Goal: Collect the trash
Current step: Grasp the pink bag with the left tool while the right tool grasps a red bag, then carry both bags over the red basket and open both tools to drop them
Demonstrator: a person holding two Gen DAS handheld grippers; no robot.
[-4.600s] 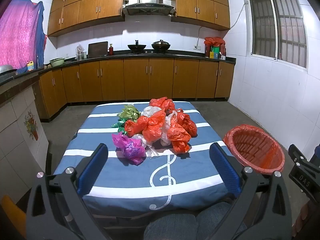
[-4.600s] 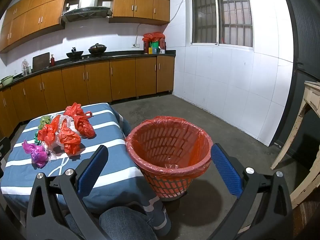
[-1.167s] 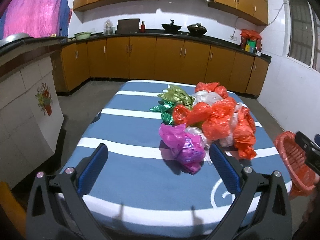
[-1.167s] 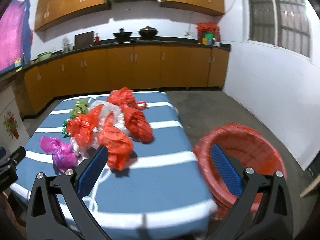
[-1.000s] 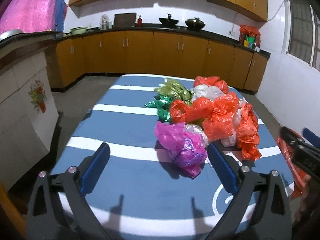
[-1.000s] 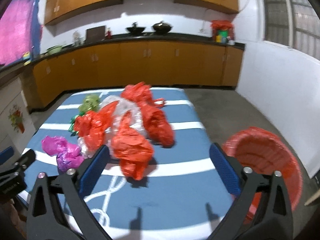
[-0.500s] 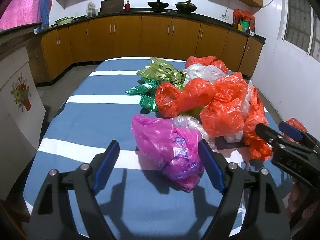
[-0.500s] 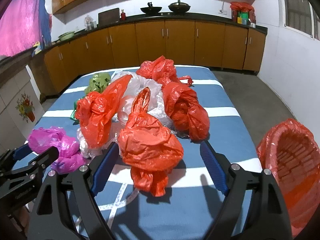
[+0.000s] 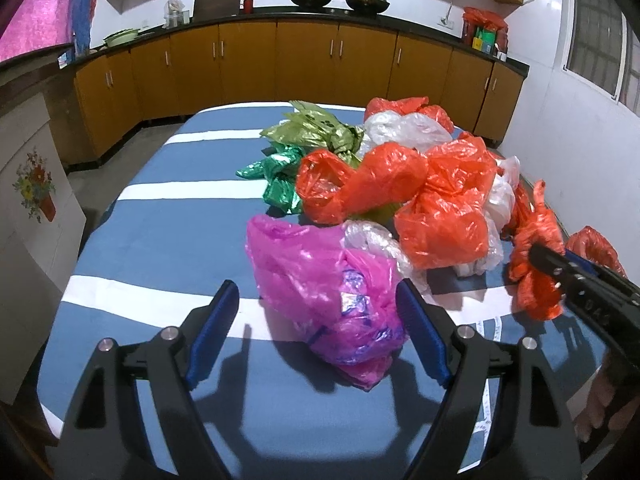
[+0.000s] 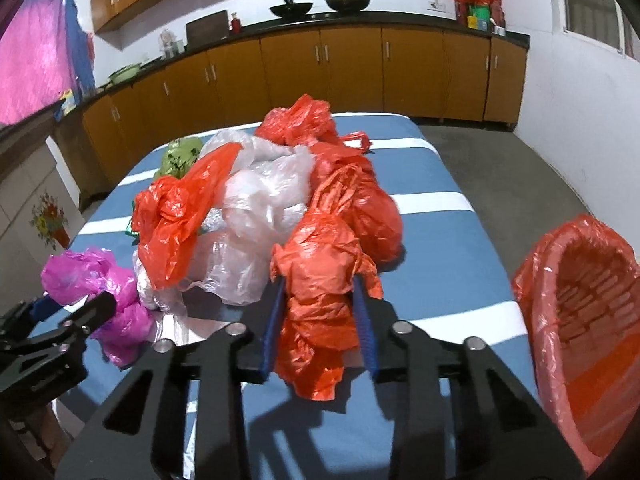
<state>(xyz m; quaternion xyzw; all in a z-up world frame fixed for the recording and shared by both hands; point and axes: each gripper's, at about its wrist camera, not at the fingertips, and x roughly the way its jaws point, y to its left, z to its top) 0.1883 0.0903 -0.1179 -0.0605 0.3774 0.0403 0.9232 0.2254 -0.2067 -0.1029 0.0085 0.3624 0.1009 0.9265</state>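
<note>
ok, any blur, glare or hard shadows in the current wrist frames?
Left wrist: sharp; hard finger shadows fall on the striped cloth under the left gripper. Right wrist: slightly soft; sheen on the clear bags; strong fisheye bend in both.

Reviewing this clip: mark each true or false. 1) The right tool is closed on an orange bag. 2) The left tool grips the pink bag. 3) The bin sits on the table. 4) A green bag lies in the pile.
1) True: the right tool pinches the orange bag.
2) False: the left tool is open, its fingers straddling the pink bag.
3) False: the bin stands beside the table, off its right edge.
4) True: the green bag lies at the pile's far left.
</note>
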